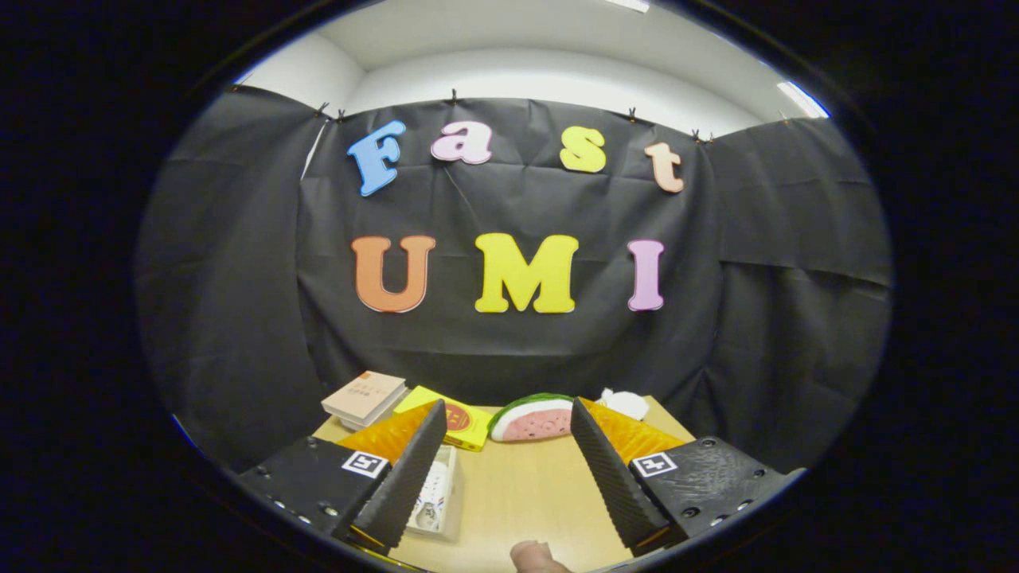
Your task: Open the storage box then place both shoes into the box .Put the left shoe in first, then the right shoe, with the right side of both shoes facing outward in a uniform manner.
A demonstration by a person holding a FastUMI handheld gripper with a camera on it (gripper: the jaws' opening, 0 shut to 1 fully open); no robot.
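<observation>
- Your gripper is held level over the table, its fingers spread wide with only bare tabletop in the gap; they pinch nothing.
- Just beside the left finger, partly hidden behind it, sits a clear box with something pale inside. It may be the storage box with a shoe showing through, but I cannot tell that, nor whether its lid is open or on.
- That leaves the stage of the job unsettled from here: neither shoe can be picked out for certain.
- Beyond the fingers, along the far edge of the table, lie a stack of books, a yellow card, a watermelon slice and something white. They look set back to keep the near tabletop free for working.
- A fingertip shows at the near edge between the fingers, likely the hand that carries the tool.
- The wide gap suits reaching round a bulky thing such as a lid or a shoe.
</observation>
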